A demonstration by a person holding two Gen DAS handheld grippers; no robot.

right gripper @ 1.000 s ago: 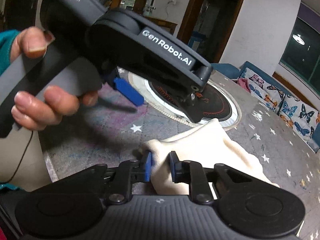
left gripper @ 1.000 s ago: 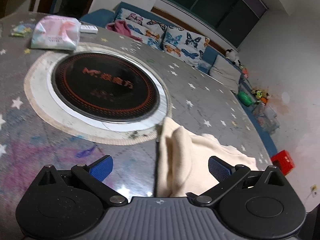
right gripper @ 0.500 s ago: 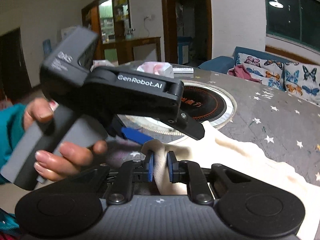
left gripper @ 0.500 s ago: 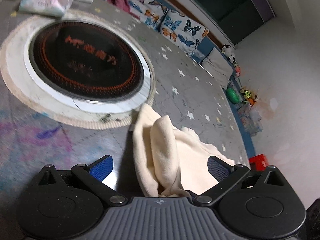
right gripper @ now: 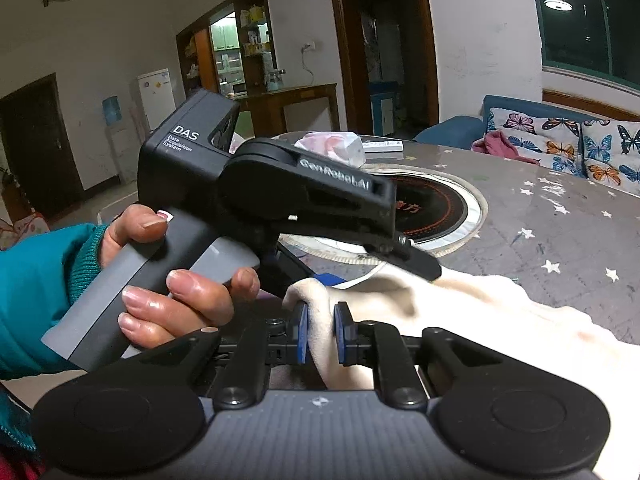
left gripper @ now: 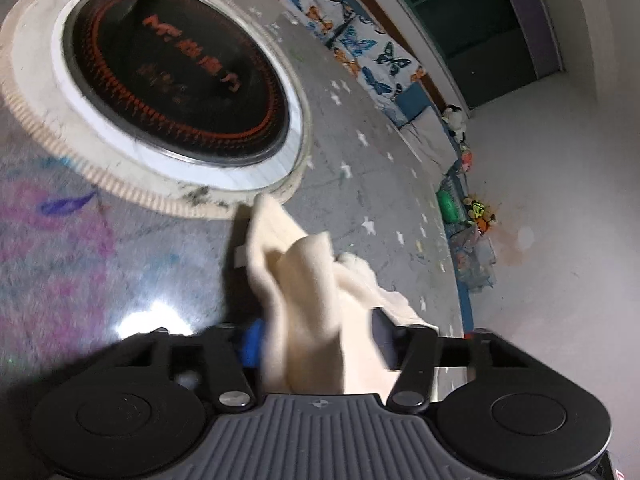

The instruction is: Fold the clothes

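A cream fleece garment [left gripper: 304, 280] lies bunched on the star-patterned table and rises in a fold between the fingers of my left gripper [left gripper: 316, 340]. The left jaws stand a garment's width apart, closing around the fold, and are blurred. My right gripper [right gripper: 320, 334] is shut on a raised corner of the same garment [right gripper: 480, 300]. In the right wrist view the left gripper's body [right gripper: 280, 196], held in a hand, sits just beyond and left of the right fingers, over the cloth.
A round black induction plate [left gripper: 176, 76] in a white ring is set into the table [left gripper: 60, 240] beyond the garment. A pink tissue pack [right gripper: 332, 146] and a remote lie at the far side. A butterfly-print sofa [right gripper: 560, 140] stands behind.
My left gripper has moved forward onto the garment and its jaws have narrowed from wide open around a fold. The right gripper keeps its hold and has lifted slightly.
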